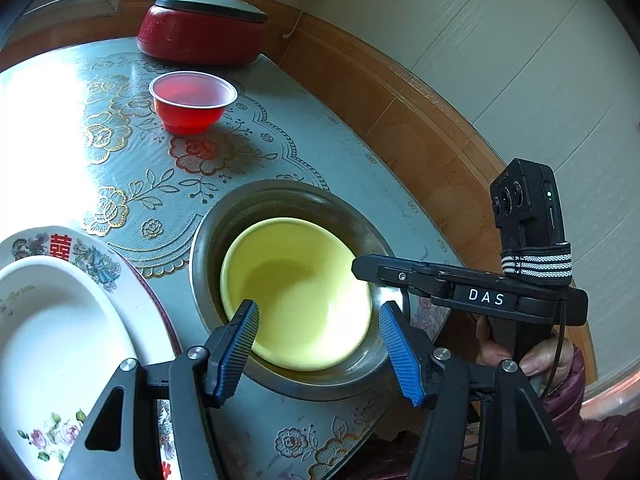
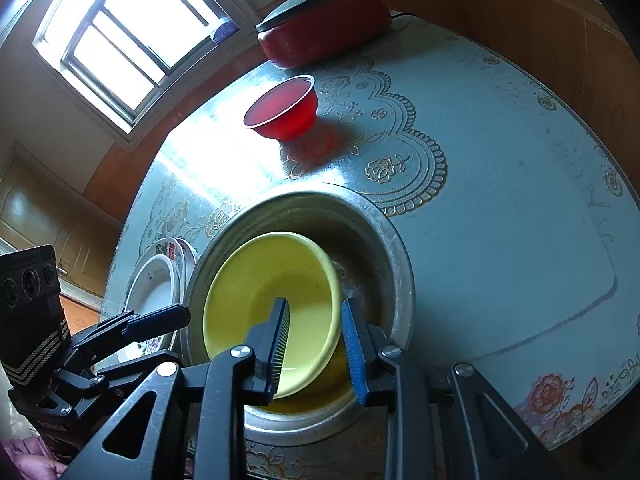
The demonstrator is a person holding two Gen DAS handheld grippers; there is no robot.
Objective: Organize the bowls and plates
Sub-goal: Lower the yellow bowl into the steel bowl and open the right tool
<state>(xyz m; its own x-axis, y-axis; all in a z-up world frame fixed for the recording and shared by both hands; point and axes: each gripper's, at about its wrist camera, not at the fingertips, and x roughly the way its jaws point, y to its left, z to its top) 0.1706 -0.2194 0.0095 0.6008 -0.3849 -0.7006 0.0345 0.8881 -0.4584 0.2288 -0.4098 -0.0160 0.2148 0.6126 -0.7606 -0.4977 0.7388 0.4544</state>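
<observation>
A yellow bowl (image 1: 296, 288) sits inside a steel basin (image 1: 280, 200) near the table's front edge. It also shows in the right wrist view (image 2: 256, 280), tilted in the basin (image 2: 384, 240). My left gripper (image 1: 318, 352) is open and empty, hovering over the bowl's near rim. My right gripper (image 2: 316, 348) is open, its jaws standing either side of the yellow bowl's right rim without closing on it. A white plate (image 1: 52, 320) lies on a patterned plate (image 1: 96, 256) to the left. A red plastic bowl (image 1: 192, 100) stands further back.
A red lidded pot (image 1: 204, 28) stands at the table's far edge by the wooden wall panel. The right gripper's body (image 1: 480, 292) reaches in from the right in the left wrist view. The table's edge (image 2: 580, 432) curves close at the right front.
</observation>
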